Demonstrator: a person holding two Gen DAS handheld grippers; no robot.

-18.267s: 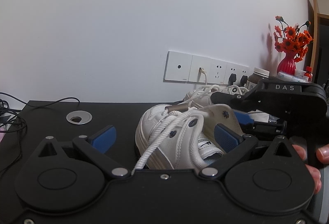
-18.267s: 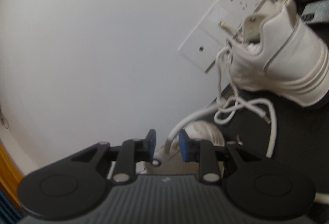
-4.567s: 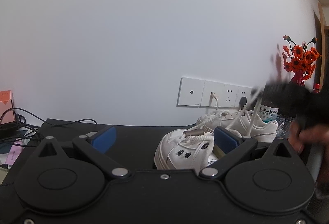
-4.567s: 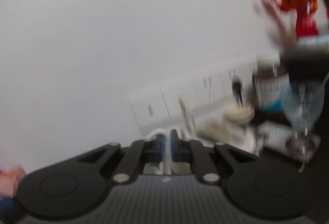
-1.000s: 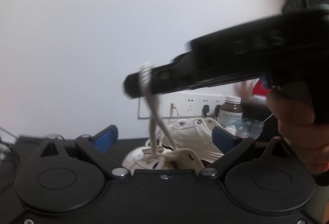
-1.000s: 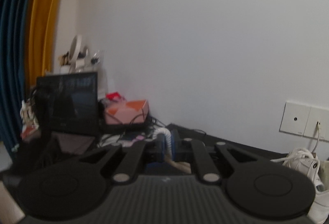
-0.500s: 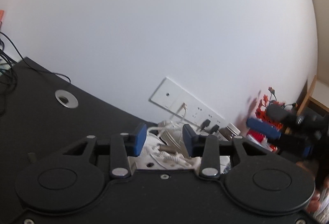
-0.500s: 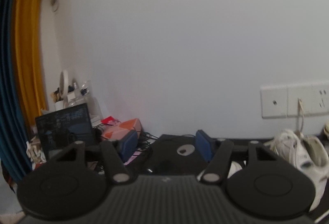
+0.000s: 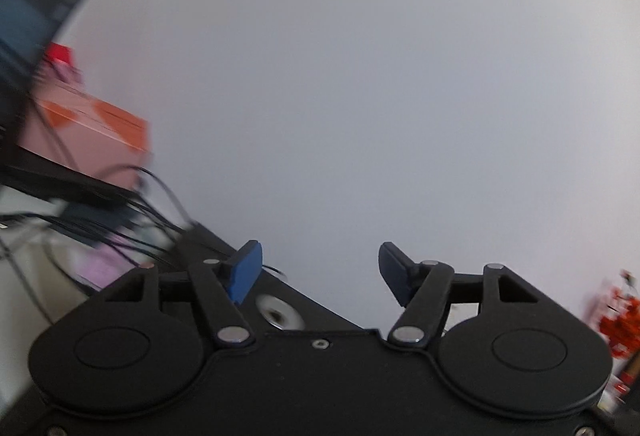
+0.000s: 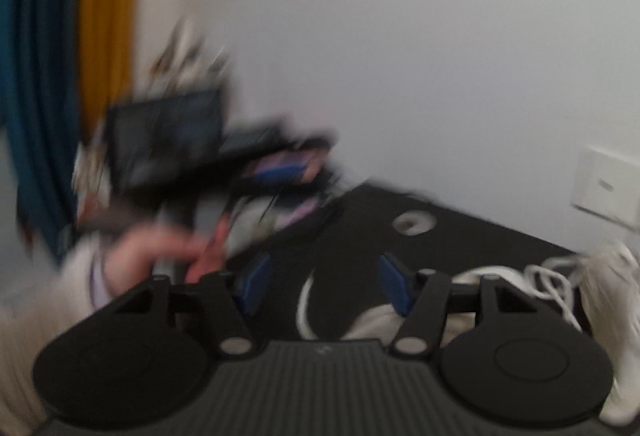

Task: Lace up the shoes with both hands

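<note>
Bare white wall [image 9: 360, 76] backs the black tabletop [image 10: 460, 236]. White shoes [image 10: 612, 296] sit at its right edge. Left tongs [image 9: 320, 272] are opening on nothing; right tongs [image 10: 324, 286] are closing, a lace [image 10: 306, 300] loose between them.

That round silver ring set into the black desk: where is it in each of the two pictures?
Left wrist view: silver ring at lower centre, between the hand-held gripper's fingers.
Right wrist view: blurred, ring right of centre, beyond the fingers.
Shared landmark: the black desk.
</note>
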